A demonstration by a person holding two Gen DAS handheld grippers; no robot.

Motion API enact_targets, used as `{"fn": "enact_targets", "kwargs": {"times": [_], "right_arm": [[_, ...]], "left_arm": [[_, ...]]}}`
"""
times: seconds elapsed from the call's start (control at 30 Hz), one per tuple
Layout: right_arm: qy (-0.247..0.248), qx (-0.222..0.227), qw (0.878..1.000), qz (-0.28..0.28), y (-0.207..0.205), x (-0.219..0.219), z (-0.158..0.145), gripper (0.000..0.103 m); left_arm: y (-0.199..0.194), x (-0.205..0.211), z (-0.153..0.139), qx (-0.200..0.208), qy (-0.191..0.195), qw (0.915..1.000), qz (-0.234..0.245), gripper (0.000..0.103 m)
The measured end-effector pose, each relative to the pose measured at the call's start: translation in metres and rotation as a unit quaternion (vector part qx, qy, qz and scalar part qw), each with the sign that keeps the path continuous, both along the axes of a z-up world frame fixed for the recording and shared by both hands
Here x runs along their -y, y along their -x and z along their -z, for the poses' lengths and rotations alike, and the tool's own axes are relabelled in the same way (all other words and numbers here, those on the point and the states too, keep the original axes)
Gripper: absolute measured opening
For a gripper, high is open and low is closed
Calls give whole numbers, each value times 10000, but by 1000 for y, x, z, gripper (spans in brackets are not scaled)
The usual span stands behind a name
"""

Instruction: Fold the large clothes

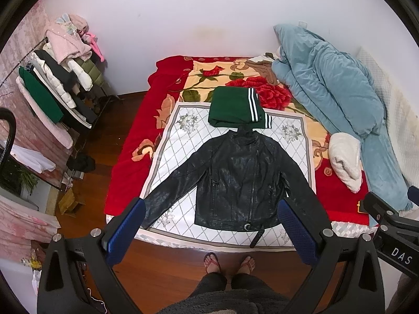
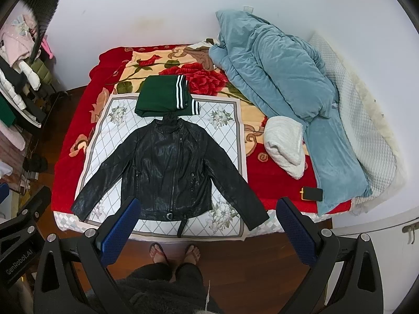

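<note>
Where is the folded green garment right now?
In both views the green garment lies on the bed, just beyond the collar of the black jacket, left of the blue duvet.

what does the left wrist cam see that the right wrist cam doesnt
Only the left wrist view shows the whole clothes rack hung with coats, and the cardboard box on the floor beside the bed.

Only the right wrist view shows the whole black phone near the bed's edge and the white quilted cover past the blue duvet.

Both show the black leather jacket spread flat, sleeves out, on the white diamond-print cloth, the folded green garment at its collar, and an open, empty gripper: left gripper, right gripper.
</note>
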State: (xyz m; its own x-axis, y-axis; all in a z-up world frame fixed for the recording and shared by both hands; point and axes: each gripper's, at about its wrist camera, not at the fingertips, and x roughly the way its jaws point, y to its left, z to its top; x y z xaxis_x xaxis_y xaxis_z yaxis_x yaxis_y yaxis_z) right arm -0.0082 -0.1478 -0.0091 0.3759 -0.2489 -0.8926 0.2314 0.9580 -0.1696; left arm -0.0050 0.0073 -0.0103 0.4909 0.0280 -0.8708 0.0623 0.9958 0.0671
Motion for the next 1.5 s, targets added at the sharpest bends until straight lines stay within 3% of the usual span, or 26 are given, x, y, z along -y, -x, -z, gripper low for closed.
{"fn": "enact_targets", "kwargs": {"times": [1.5], "right_arm": [[7,19,10000,-38,-3,0,-4,103]], "left_arm": [[-2,3,-3,48,-26,10000,-23,103]]}}
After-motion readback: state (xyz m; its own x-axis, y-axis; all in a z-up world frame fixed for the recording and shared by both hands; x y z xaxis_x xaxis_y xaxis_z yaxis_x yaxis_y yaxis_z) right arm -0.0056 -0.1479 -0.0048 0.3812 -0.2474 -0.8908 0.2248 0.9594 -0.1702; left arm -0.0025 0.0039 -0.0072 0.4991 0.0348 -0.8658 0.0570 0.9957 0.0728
